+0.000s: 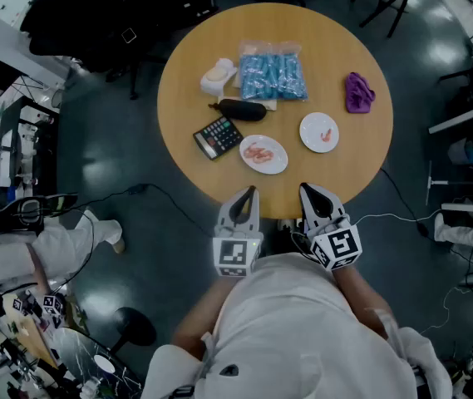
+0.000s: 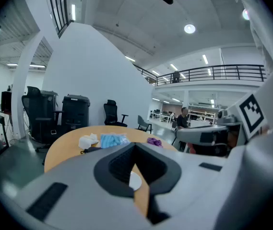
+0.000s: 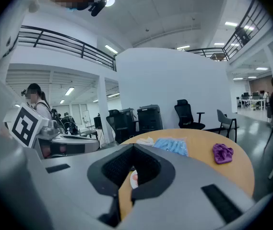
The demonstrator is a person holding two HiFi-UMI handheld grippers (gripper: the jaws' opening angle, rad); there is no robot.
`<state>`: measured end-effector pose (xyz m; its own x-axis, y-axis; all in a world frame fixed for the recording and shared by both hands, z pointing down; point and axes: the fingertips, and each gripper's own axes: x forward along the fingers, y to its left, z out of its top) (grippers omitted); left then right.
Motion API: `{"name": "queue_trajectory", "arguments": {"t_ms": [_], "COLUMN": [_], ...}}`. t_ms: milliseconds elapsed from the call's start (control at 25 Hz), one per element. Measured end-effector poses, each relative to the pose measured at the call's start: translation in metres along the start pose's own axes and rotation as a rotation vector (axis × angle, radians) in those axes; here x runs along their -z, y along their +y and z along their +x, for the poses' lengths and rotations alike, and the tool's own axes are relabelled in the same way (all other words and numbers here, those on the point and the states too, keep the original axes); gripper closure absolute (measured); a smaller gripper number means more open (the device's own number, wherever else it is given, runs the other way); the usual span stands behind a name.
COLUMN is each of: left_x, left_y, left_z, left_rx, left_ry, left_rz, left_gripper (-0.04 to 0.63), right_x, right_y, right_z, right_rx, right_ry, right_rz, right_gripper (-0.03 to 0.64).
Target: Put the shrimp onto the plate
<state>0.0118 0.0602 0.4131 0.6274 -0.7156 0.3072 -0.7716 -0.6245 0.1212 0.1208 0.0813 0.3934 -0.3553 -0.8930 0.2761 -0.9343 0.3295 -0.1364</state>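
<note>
Ahead on counter [image 1: 186,98]: shrimp pile [image 1: 258,152] lying on near plate [image 1: 279,165]; one more shrimp [image 1: 326,134] sitting on far plate [image 1: 307,121], further out and to the R.
Dir from fingers: both plates lying fwd of the fingers and well apart from them; nothing standing in between.
Nearer hand: L fingers [image 1: 250,194] sitting closer to the pile, w/ near plate just R of their line; R fingers [image 1: 307,191] lining up more w/ far plate.
Long axis: pile stretching roughly L-R across its plate; single pieces looking too small to sort out.
Fingers: both pairs pressing tip to tip, holding nothing, hovering by counter's near edge and tilting slightly down.
Shrimp look: showing pale pink, small, curled; prob soft and slippery.
Which plate: prob pile = source and far plate = target, but not certain.
</note>
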Motion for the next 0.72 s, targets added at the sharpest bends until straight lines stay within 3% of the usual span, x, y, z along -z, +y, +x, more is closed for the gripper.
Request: {"name": "queue_trajectory", "arguments": {"t_ms": [440, 560, 720], "left_x": [0.000, 0.001, -0.004], "left_y": [0.001, -0.001, 0.001], "left_z": [-0.006, -0.007, -0.005], "left_rx": [-0.002, 0.003, 0.005], "left_ry": [0.002, 0.002, -0.003], "left_rz": [-0.006, 0.002, 0.012], "left_gripper": [0.588, 0.588, 0.588], "right_x": [0.003, 0.012, 0.028], "right_y": [0.008, 0.001, -0.015], "right_z": [0.004, 0.016, 0.056], "right_rx": [-0.039, -0.080, -0.176], "right_ry": [0.015, 0.084, 0.241], "right_rz": [-0.007, -0.048, -0.218], "right_gripper": [0.601, 0.600, 0.597]}}
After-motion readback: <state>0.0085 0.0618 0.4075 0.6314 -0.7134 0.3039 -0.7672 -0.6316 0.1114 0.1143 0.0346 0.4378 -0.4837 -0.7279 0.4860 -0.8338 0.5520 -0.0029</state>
